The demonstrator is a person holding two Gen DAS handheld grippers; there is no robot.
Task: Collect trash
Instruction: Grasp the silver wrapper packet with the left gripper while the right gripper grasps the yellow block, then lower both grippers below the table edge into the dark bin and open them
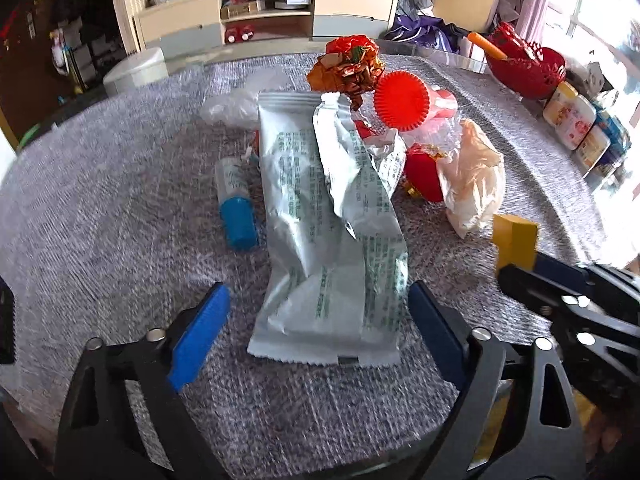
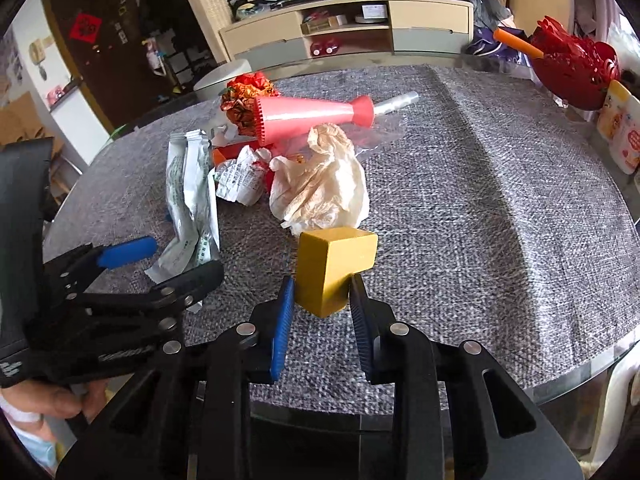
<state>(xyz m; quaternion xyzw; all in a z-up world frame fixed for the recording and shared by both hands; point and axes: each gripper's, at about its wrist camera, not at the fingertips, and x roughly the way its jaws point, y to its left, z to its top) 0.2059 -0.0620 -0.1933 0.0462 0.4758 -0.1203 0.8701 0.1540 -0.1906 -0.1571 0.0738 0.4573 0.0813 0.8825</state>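
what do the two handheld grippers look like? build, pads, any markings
Both match: the left gripper and right gripper have matte black cut-out frames with silver round pivot pins, and ribbed blue pads on the fingers. White lettering marks the left gripper's body in the right wrist view, too blurred to read. No cables or sleeves show.

Bench cloth [image 2: 500,200] grey, woven speckle. Wrapper [image 1: 320,216] silver-white with green print. Small box [image 2: 336,264] mustard yellow. Plastic bag [image 2: 324,184] cream, translucent. Cone [image 2: 312,116] pink-red (ribbed rim). Crumpled foil [image 1: 348,64] red, orange and gold pattern. Tube [image 1: 236,204] white with blue cap. Basket [image 2: 576,68] red. Gripper [image 2: 320,300] black, blue pads.
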